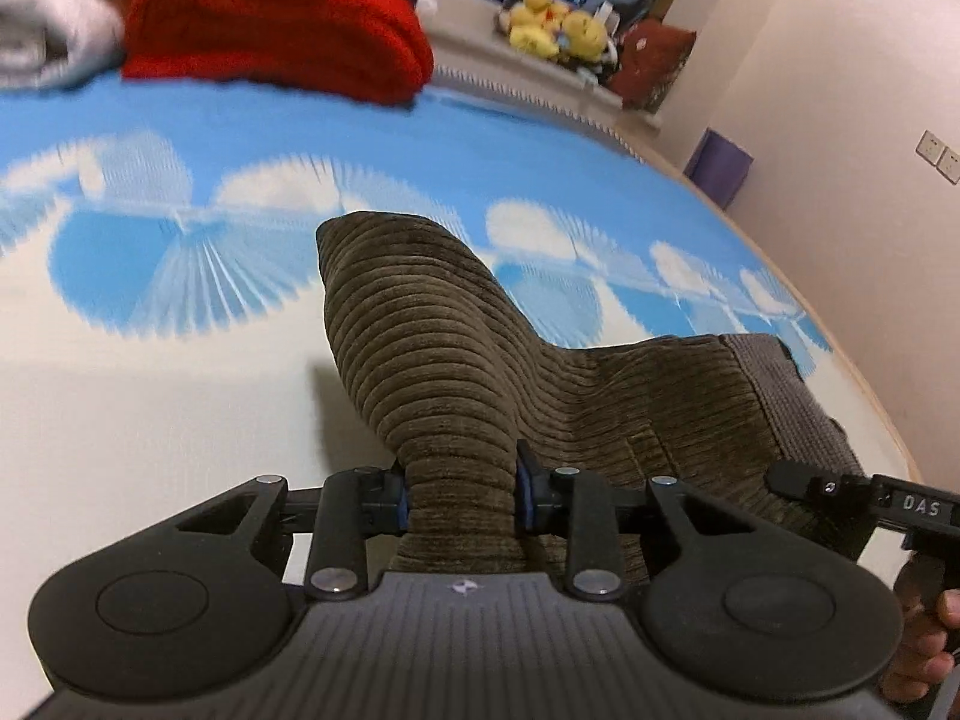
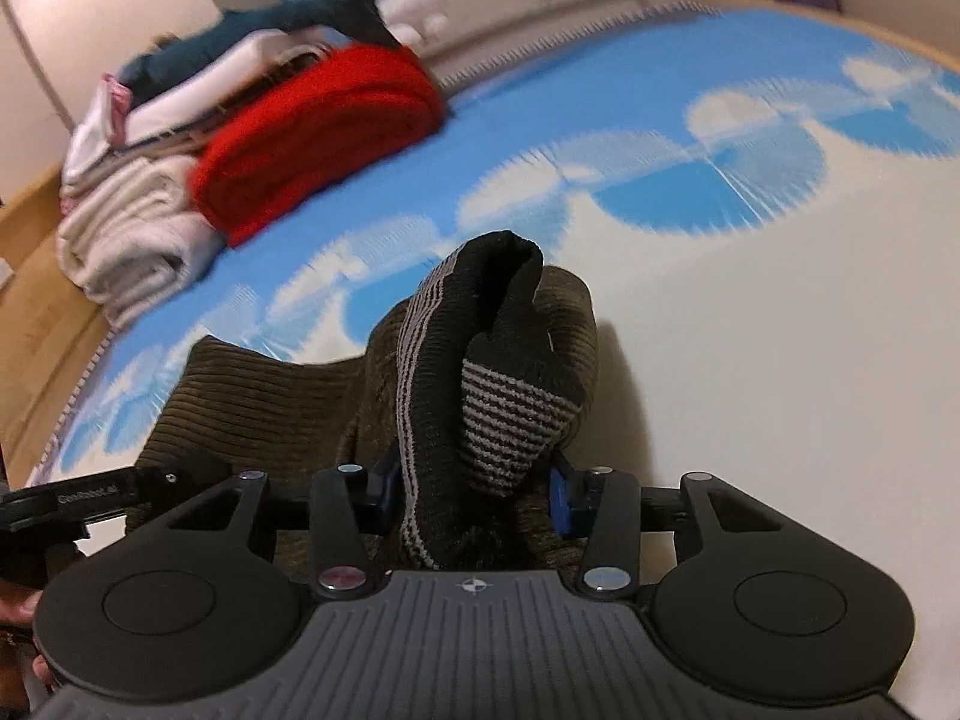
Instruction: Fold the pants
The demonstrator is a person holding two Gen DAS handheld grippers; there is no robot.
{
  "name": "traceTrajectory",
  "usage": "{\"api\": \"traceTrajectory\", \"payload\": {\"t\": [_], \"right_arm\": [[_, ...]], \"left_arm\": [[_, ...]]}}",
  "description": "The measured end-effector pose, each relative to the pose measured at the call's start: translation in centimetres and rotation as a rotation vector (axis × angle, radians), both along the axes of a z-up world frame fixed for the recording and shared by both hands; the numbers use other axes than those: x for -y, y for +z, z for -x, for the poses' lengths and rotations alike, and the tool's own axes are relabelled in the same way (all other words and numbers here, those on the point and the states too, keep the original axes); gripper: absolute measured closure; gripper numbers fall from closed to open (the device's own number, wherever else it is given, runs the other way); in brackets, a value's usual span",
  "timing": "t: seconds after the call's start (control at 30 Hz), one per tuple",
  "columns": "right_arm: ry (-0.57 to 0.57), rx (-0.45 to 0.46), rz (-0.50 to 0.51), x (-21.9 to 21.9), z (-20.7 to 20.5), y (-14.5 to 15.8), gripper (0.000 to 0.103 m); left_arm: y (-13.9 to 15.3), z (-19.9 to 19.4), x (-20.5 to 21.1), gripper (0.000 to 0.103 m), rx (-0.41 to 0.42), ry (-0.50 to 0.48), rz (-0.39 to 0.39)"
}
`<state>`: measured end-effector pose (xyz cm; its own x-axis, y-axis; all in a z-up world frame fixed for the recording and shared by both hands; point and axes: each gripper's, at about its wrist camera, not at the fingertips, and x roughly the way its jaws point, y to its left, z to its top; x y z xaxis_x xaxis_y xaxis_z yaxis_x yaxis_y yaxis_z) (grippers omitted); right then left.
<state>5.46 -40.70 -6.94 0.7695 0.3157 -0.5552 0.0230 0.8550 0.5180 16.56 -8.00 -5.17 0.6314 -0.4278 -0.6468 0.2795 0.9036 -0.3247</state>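
Brown corduroy pants (image 1: 432, 330) lie on a blue-and-white bed cover (image 1: 150, 408). My left gripper (image 1: 462, 489) is shut on a bunched fold of the corduroy, which is lifted off the cover and rises in a hump ahead of the fingers. In the right wrist view, my right gripper (image 2: 474, 492) is shut on the other end of the pants (image 2: 252, 396), pinching the black-and-grey striped knit band (image 2: 510, 420) together with the corduroy behind it. The fabric sags between the two grippers. Each gripper shows at the edge of the other's view.
A folded red garment (image 1: 270, 18) and a stack of white and dark folded clothes (image 2: 132, 204) sit at the far side of the bed. Yellow plush toys (image 1: 552, 24) stand on a ledge beyond. A purple bin (image 1: 720, 165) stands by the wall.
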Motion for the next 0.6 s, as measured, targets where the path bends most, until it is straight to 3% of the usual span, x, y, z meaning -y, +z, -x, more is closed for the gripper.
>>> {"api": "traceTrajectory", "payload": {"t": [0.2,0.33,0.37,0.4,0.43,0.5,0.53,0.6], "right_arm": [[0.041,0.118,0.004,-3.8,-3.3,3.9,0.057],[0.063,0.159,0.008,-6.5,-5.9,5.7,0.054],[0.065,0.15,0.014,-7.1,-6.8,5.5,0.05],[0.064,0.12,0.022,-7.6,-7.7,5.0,0.045],[0.054,0.053,0.041,-8.0,-8.9,4.1,0.035],[0.015,-0.125,0.128,-8.6,-10.6,2.2,0.042],[-0.036,-0.171,0.175,-8.5,-10.6,1.7,0.048],[-0.088,-0.12,0.173,-7.9,-9.1,1.5,0.048]], "left_arm": [[3.9,-2.9,-5.2,0.069,0.074,0.064,0.009],[4.0,-5.6,-8.0,0.063,0.055,0.102,0.014],[3.3,-6.6,-8.7,0.051,0.012,0.131,-0.003],[2.7,-7.4,-9.3,0.048,-0.034,0.172,-0.038],[1.9,-7.8,-9.7,0.051,-0.078,0.228,-0.114],[2.1,-6.6,-10.1,0.052,-0.025,0.26,-0.212],[2.4,-5.2,-10.0,0.052,0.024,0.242,-0.218],[2.3,-2.3,-9.9,0.054,0.055,0.194,-0.186]]}}
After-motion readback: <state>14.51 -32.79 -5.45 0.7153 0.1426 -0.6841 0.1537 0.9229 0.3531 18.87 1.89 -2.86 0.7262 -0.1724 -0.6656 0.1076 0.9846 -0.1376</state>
